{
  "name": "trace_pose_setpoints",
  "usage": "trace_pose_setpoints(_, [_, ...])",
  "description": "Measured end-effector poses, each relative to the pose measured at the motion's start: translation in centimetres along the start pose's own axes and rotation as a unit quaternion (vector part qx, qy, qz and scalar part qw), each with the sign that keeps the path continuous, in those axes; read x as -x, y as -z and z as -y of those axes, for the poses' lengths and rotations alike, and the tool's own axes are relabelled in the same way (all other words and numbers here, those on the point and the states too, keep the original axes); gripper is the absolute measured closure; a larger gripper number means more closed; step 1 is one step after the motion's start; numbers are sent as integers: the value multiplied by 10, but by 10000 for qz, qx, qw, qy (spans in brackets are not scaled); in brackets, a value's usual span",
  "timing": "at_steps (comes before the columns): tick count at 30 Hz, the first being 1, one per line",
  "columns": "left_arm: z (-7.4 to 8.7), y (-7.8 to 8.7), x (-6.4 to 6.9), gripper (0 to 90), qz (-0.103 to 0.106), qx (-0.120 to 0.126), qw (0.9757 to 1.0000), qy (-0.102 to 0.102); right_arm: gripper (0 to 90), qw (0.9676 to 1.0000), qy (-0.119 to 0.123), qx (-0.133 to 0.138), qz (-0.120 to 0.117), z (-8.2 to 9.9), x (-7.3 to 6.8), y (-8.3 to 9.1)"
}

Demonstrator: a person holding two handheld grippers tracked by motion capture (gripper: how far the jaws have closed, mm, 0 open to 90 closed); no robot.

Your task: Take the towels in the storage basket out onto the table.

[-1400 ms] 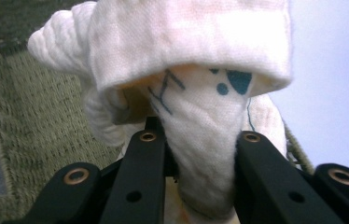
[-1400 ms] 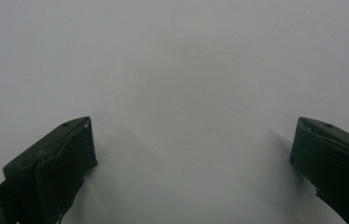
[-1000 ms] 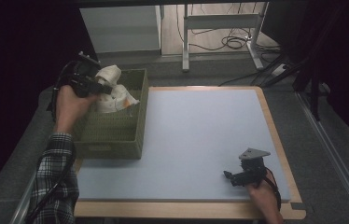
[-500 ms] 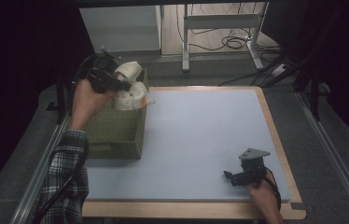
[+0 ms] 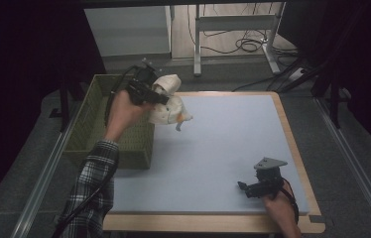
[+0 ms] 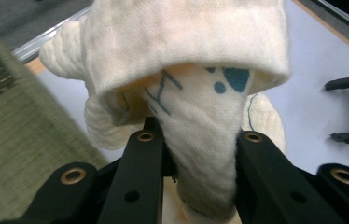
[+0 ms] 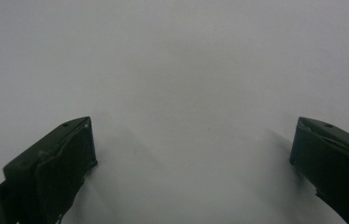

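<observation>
A cream cloth [image 5: 169, 103] with blue printed marks hangs bunched from my left gripper [image 5: 156, 98], above the pale mat's far left corner, just right of the green woven basket [image 5: 94, 119]. In the left gripper view the two black jaws are shut on a fold of the cloth [image 6: 200, 140], which drapes over and ahead of them. My right gripper [image 5: 243, 190] rests low near the mat's front right, jaws wide apart. The right gripper view has bare mat between its jaws [image 7: 191, 154].
The pale mat [image 5: 223, 148] lies on a wood-edged table [image 5: 292, 144]. The basket stands on the table's left end. Metal rails run along both sides, and a desk frame with cables [image 5: 243, 44] stands on the floor beyond.
My left hand has carried the cloth rightward, from over the basket's inside to past its right rim and over the mat. The right gripper has stayed where it was.
</observation>
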State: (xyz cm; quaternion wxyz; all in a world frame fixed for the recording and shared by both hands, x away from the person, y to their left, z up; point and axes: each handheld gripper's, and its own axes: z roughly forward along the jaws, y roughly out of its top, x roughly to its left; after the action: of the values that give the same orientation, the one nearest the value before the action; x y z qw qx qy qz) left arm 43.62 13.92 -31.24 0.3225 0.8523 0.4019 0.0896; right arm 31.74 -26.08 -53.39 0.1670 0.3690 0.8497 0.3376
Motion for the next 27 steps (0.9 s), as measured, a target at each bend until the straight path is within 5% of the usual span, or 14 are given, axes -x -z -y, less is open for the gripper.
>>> trace_pose_setpoints(16, [-19,-86,63,770,679,-217,9964,-459,2,10000,-4,7,3,0,0,0])
trace_pose_setpoints(21, [-12,-115,75,759,723,-363,9951,-560,2,10000,1,7,3,0,0,0])
trace_pose_setpoints(27, [11,-154,78,744,711,-518,9951,-442,2,10000,6,13,14,0,0,0])
